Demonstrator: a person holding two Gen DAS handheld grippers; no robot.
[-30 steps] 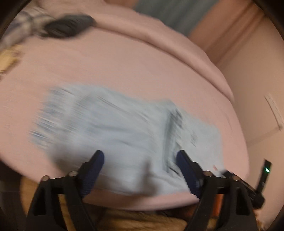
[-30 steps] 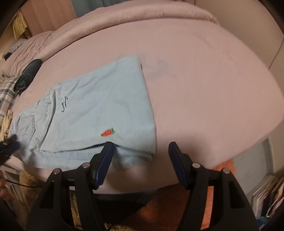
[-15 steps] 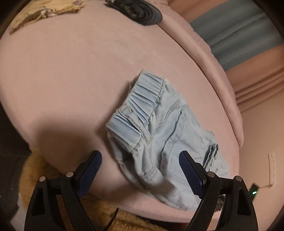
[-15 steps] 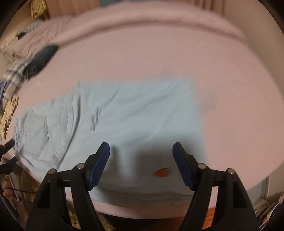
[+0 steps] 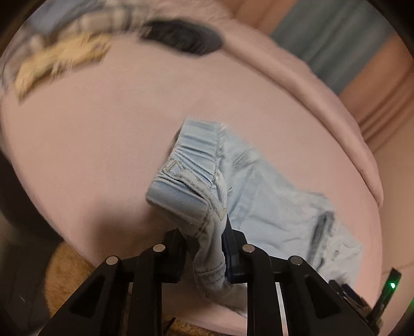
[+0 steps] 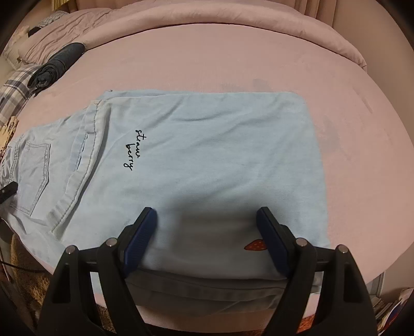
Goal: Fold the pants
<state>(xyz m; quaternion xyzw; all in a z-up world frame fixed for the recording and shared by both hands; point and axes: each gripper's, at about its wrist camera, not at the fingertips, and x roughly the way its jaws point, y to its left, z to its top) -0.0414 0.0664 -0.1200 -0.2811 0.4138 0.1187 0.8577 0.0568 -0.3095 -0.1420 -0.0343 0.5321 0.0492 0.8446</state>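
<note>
Light blue denim pants [image 6: 207, 160] lie folded lengthwise on a pink bed [image 6: 233, 56], with "strawberry" lettering and a small red strawberry near the front edge. In the left wrist view the pants [image 5: 271, 206] stretch away to the right, and my left gripper [image 5: 207, 240] is shut on the waistband corner and lifts it off the bed. My right gripper [image 6: 207, 237] is open, its blue pads just above the leg end of the pants, touching nothing.
A rolled dark garment [image 6: 57, 64] and plaid cloth [image 6: 13, 90] lie at the far left of the bed. A pink duvet roll [image 6: 207, 13] runs along the back. A tan fluffy rug [image 5: 67, 271] lies below the bed edge. Books [image 6: 388, 307] stand at lower right.
My left gripper has moved in and shut on the waistband corner, raising it. My right gripper has dropped closer over the leg end and stays open.
</note>
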